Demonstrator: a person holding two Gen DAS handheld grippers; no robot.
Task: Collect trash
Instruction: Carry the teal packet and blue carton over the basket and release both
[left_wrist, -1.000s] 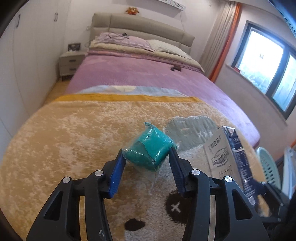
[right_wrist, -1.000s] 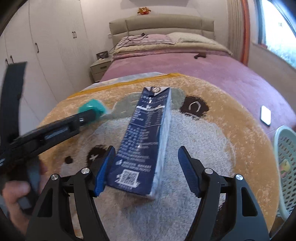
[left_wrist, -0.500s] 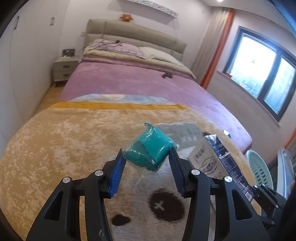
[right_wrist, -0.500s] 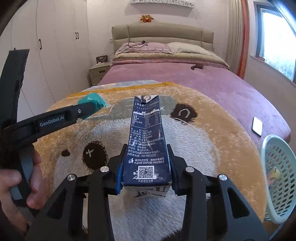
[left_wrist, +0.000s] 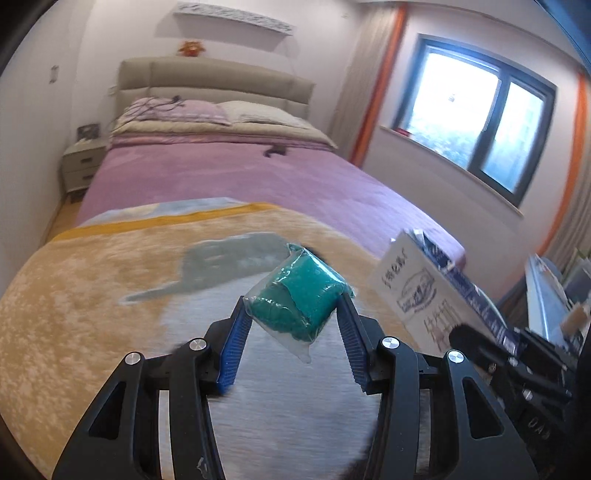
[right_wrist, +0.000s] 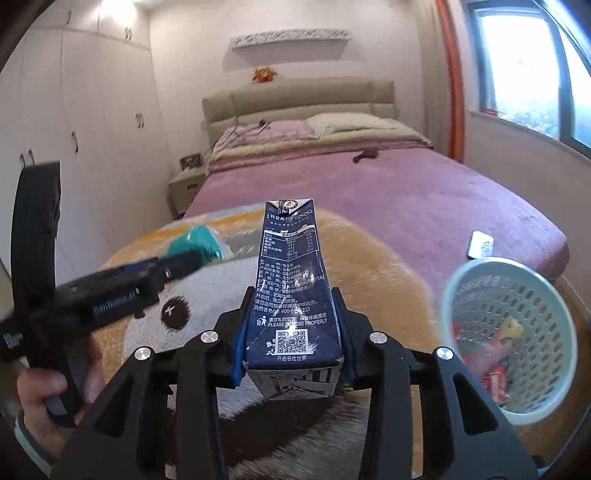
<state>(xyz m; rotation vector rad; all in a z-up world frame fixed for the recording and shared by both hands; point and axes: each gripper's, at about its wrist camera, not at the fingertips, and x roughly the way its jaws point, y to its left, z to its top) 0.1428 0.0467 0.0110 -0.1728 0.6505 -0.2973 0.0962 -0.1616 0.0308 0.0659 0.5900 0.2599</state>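
Observation:
My left gripper (left_wrist: 293, 314) is shut on a teal packet in clear plastic wrap (left_wrist: 301, 295) and holds it above the bear blanket (left_wrist: 92, 288). The packet also shows in the right wrist view (right_wrist: 201, 242). My right gripper (right_wrist: 291, 325) is shut on a dark blue milk carton (right_wrist: 291, 288), lifted off the blanket. The carton also shows at the right of the left wrist view (left_wrist: 424, 291). A pale green mesh trash basket (right_wrist: 458, 288) with several wrappers inside stands at the lower right of the right wrist view.
The bed with a purple cover (left_wrist: 258, 177) stretches ahead. A small white device (right_wrist: 480, 243) lies near its right edge. A nightstand (left_wrist: 81, 166) and white wardrobes (right_wrist: 92, 129) are on the left. A window (left_wrist: 480, 107) is on the right.
Both grippers have lifted higher and swung right with their loads. The trash basket has come closer and larger in the right wrist view. The right gripper closed on the carton one second ago.

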